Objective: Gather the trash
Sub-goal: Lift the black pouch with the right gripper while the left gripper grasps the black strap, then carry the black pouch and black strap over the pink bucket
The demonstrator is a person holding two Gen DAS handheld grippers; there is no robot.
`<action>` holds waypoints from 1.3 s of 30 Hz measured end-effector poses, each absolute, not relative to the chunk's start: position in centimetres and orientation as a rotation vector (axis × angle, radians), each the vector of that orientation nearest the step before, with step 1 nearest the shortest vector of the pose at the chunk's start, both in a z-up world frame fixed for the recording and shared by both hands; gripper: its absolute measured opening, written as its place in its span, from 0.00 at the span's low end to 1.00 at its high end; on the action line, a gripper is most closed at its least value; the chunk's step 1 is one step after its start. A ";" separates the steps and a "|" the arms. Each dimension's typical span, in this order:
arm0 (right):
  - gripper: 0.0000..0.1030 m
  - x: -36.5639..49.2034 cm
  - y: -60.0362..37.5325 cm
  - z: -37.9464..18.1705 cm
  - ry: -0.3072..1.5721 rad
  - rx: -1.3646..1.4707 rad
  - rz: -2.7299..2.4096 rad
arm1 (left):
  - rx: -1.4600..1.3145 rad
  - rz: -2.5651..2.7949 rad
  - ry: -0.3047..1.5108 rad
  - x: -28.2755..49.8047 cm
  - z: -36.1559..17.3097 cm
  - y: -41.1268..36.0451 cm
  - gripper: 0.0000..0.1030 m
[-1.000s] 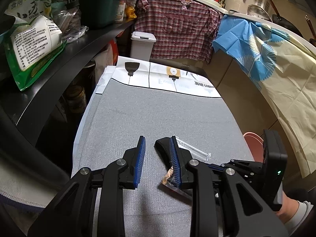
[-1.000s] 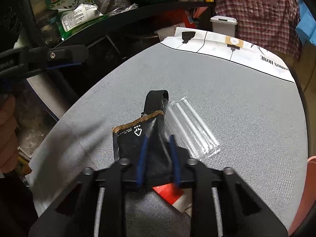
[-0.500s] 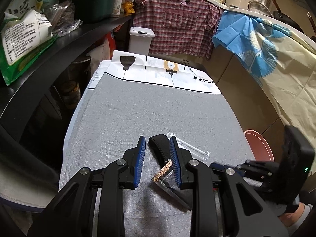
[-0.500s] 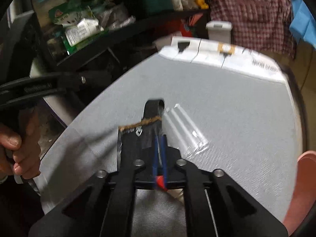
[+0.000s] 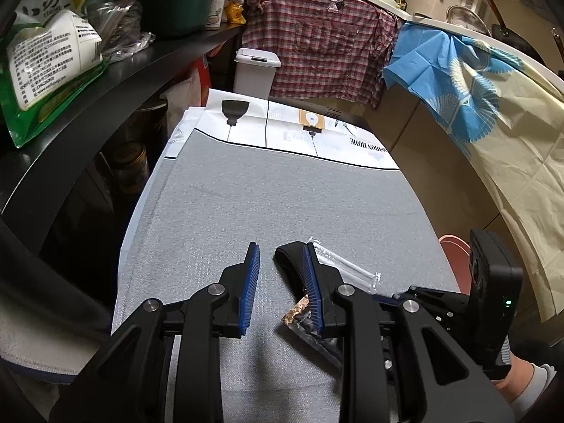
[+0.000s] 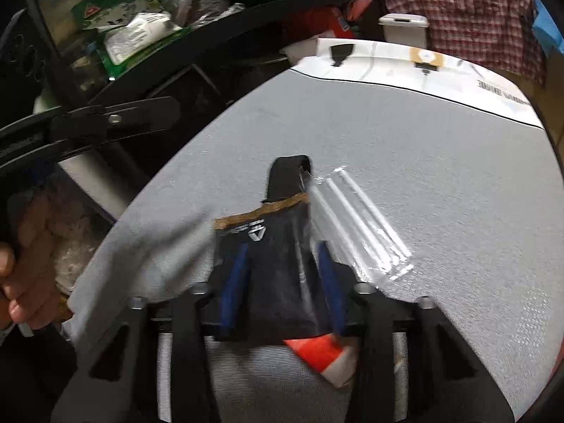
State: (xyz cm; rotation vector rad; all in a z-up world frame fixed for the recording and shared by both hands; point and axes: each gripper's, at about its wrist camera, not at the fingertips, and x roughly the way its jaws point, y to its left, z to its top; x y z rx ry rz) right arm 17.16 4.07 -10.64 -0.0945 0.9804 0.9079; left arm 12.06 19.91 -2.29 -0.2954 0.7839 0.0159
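Observation:
A black wrapper (image 6: 275, 264) with a torn brown top edge lies on the grey tablecloth (image 6: 405, 148), between the fingers of my right gripper (image 6: 282, 275), whose jaws stand apart. A clear plastic wrapper (image 6: 359, 218) lies just right of it, and a red and white scrap (image 6: 317, 352) lies under the gripper. In the left wrist view my left gripper (image 5: 280, 275) is open and empty above the cloth (image 5: 282, 194); the black wrapper (image 5: 303, 320) and the clear wrapper (image 5: 349, 268) show behind its right finger.
A black shelf (image 5: 105, 81) with food bags runs along the left. A white lidded bin (image 5: 255, 70) stands beyond the table's far end. A pink bin (image 5: 454, 250) sits off the right edge. Cloths (image 5: 458, 88) hang at right.
My right gripper was shut on the black wrapper half a second ago; its jaws now stand apart around it. The left gripper has hardly moved.

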 end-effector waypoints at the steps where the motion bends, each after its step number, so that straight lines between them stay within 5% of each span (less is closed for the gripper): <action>1: 0.25 17.0 4.1 -10.4 0.967 -0.105 0.908 | -0.296 0.015 0.785 12.1 -2.4 19.9 0.25; 7: 0.06 16.3 3.2 -8.9 0.916 -0.112 0.927 | -0.287 0.008 0.790 12.3 -2.6 19.6 0.25; 19: 0.05 17.2 -1.5 -5.3 0.835 -0.024 0.826 | -0.282 0.015 0.842 14.1 -5.0 17.4 0.26; 22: 0.05 17.5 -2.6 -4.8 0.824 -0.015 0.771 | -0.280 0.025 0.879 14.8 -6.3 16.6 0.39; 25: 0.05 18.1 -3.4 -4.7 0.824 0.003 0.733 | -0.273 0.036 0.909 15.5 -7.6 15.7 0.40; 34: 0.05 18.9 -5.0 -5.0 0.824 0.016 0.680 | -0.211 0.074 0.948 16.9 -9.2 14.2 0.39; 39: 0.05 19.0 -5.3 -4.9 0.812 0.013 0.665 | -0.184 0.075 0.945 16.8 -9.2 14.0 0.25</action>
